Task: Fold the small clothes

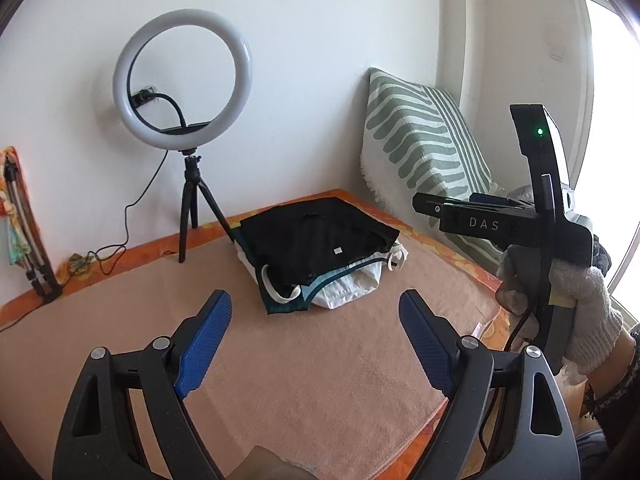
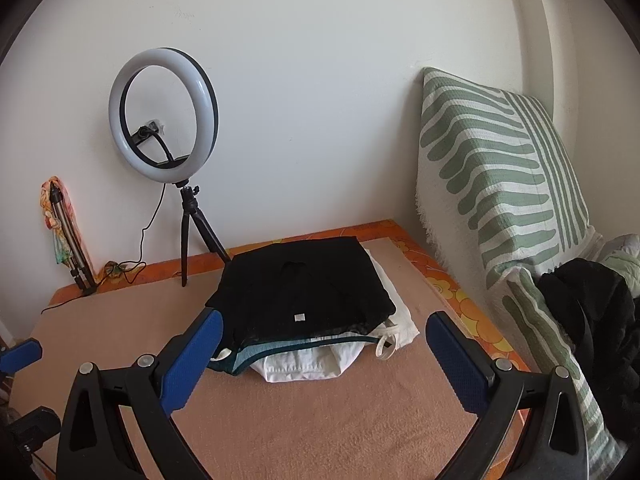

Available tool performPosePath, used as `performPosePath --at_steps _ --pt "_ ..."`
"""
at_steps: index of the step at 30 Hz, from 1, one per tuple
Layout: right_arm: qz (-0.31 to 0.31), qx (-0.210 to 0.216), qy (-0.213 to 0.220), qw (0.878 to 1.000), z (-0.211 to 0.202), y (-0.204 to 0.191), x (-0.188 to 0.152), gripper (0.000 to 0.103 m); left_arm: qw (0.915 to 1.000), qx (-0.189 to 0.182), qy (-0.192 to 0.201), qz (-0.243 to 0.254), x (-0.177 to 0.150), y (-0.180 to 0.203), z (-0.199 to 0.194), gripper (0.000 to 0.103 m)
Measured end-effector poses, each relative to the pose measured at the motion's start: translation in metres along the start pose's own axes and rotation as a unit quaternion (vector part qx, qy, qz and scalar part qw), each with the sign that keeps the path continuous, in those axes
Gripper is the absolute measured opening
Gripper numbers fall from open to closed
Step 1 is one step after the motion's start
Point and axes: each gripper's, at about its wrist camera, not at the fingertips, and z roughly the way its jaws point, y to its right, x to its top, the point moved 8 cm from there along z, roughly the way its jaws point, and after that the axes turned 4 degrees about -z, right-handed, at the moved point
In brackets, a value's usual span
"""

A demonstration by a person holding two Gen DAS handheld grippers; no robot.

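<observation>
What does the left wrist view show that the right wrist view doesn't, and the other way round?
Left wrist only: the right tongs seen from the side, held in a grey knitted glove.

Right wrist only: a crumpled black garment at the far right beside the cushion, unfolded.

Both: the folded stack topped by a black garment, the white ring light on a black tripod, the green-and-white striped cushion, and the peach towel surface. Both tongs are open and empty.

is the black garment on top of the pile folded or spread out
Folded: the black garment lies as a compact rectangle with straight edges, topping the stack of clothes.
</observation>
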Motion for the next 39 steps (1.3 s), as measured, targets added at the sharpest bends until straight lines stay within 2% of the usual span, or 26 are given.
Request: performPosePath --at_steps 4,11,18,27,39 --pt "0.003 -0.012 0.013 1.000 -0.011 -0.009 -0.016 0.103 0.9999 0.007 0.006 0.005 -0.014 0.000 -0.009 0.092" --pt "0.016 -0.020 0.030 0.999 -0.022 -0.019 -0.032 0.103 0.9999 0.012 -0.002 0.002 -0.037 -0.009 -0.013 0.092" --pt "0.008 -0.020 0.034 0.999 -0.018 -0.030 -0.041 0.103 0.9996 0.014 -0.009 -0.022 -0.050 -0.023 -0.008 0.093" --pt "-0.003 -0.011 0.024 1.000 -0.010 -0.042 -0.050 0.103 0.9992 0.032 -0.011 -0.021 -0.053 -0.034 -0.011 0.093" --pt "0.021 -0.015 0.021 0.999 -0.007 -0.032 -0.052 0.103 0.9991 0.037 -0.011 -0.020 -0.055 -0.037 -0.012 0.093"
